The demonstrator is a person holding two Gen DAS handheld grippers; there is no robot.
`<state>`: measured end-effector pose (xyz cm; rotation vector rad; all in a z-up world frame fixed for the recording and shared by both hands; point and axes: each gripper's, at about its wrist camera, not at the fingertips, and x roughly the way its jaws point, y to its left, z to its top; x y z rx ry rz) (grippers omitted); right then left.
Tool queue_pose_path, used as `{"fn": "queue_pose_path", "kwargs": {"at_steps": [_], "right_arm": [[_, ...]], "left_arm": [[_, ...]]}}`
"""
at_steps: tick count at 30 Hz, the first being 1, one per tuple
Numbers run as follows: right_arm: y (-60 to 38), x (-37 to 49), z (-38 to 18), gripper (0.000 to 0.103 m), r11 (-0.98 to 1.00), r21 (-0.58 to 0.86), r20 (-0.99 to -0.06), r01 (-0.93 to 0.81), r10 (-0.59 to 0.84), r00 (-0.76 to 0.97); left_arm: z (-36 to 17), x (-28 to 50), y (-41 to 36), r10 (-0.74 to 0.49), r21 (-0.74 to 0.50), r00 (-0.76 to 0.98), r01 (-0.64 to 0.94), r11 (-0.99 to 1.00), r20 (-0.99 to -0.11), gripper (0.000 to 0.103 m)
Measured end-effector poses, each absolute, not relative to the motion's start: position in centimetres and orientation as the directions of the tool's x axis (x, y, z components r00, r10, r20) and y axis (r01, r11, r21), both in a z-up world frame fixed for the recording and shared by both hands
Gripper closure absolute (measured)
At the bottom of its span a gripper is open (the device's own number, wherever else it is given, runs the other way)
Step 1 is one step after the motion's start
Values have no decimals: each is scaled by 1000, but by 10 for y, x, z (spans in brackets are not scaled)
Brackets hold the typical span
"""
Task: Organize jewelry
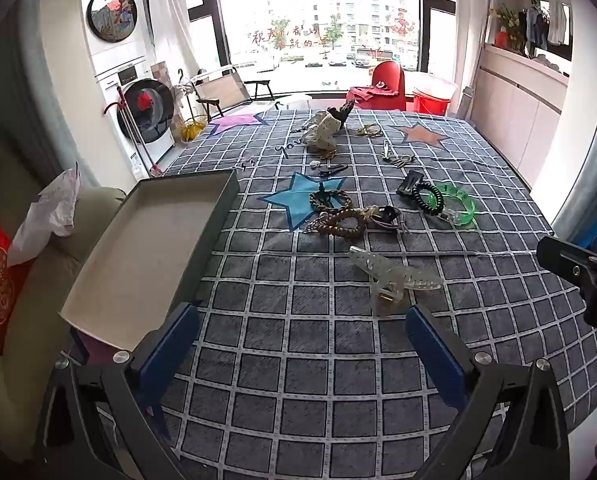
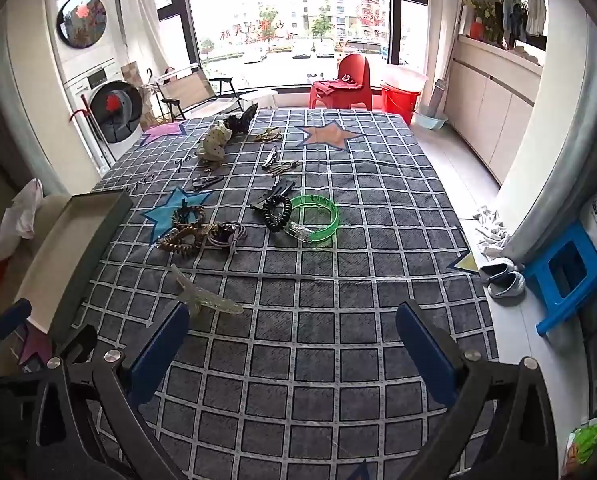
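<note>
Here the left gripper (image 1: 302, 344) hangs over the checked blanket (image 1: 298, 360) with its blue pads (image 1: 170, 348) spread wide and nothing between them. Just beyond its tips lies a clear hair claw clip (image 1: 394, 276), resting on the blanket and touched by neither finger. To the left, an open grey tray (image 1: 150, 256) sits at the blanket's edge, its pale floor bare.

The right gripper (image 2: 292, 344) is likewise spread to its full width and empty, hovering above bare checks. The same clear claw clip (image 2: 206, 300) lies just past its left finger (image 2: 158, 352).

Further out, in the middle of the blanket, the jewelry is scattered in loose groups. A brown beaded bracelet (image 1: 340, 220) lies tangled with a grey hair tie (image 1: 390, 216) beside the blue star (image 1: 294, 200). Right of them a green bangle (image 1: 456, 204) touches a black coiled hair tie (image 1: 428, 196) and a black clip (image 1: 408, 184). Beyond these lie a small silver clip (image 1: 385, 150) and a knotted cord (image 1: 402, 160). Near the far edge sits a cream dotted scrunchie (image 1: 322, 132) with a dark claw clip (image 1: 340, 114) against it, and what may be thin gold hair ties (image 1: 368, 131), too small to be sure.

Past the blanket stand a red chair (image 2: 348, 80) and a red bucket (image 2: 400, 96) before the window; a blue stool (image 2: 566, 276) stands on the floor at right.
</note>
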<state>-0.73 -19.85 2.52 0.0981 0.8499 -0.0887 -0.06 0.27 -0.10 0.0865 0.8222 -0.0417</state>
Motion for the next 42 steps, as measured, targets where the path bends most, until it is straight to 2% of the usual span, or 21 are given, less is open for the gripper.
{"fn": "queue_pose_path", "kwargs": {"at_steps": [5,10,42], "right_arm": [[-198,-19,28,0,991,38,-728,129,-61,683],[-203,-13,42,0,992,34,-752,125,-57,657],[-196,-21,39,0,990,24,-748,136,-73,660]], "left_arm": [[3,-4,-1,9,68,669,62,996,-743,0],[11,-5,6,-1,52,676,57,997,-737,0],[14,-7,17,18,51,675,29,998,-737,0]]}}
